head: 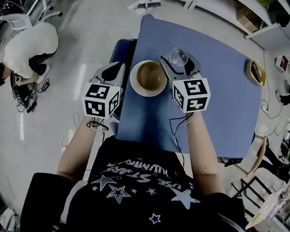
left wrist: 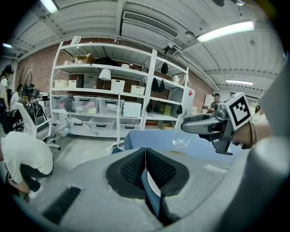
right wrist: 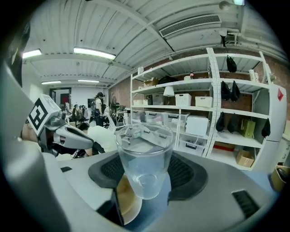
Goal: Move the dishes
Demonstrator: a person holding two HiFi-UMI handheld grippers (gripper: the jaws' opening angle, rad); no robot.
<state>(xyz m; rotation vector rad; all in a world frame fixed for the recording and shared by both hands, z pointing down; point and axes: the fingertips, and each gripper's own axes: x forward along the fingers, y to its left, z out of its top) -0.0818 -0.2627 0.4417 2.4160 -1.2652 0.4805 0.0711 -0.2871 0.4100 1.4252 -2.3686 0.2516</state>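
A clear drinking glass point(head: 178, 56) is held upright above the blue table point(head: 220, 109), with my right gripper point(head: 179, 61) shut on it. In the right gripper view the glass point(right wrist: 145, 158) fills the space between the dark pads point(right wrist: 188, 174). A white bowl with a tan inside point(head: 148, 77) sits on the table just left of the glass, and its rim point(right wrist: 128, 201) shows below the jaws. My left gripper point(head: 119, 67) hovers past the table's left edge beside the bowl. Its jaws point(left wrist: 146, 156) are shut and hold nothing.
A person in a white top point(head: 29, 44) crouches on the floor to the left, near an office chair point(head: 24, 9). A yellow dish point(head: 256, 72) lies at the table's right edge. White storage shelves point(left wrist: 113, 102) stand beyond the table.
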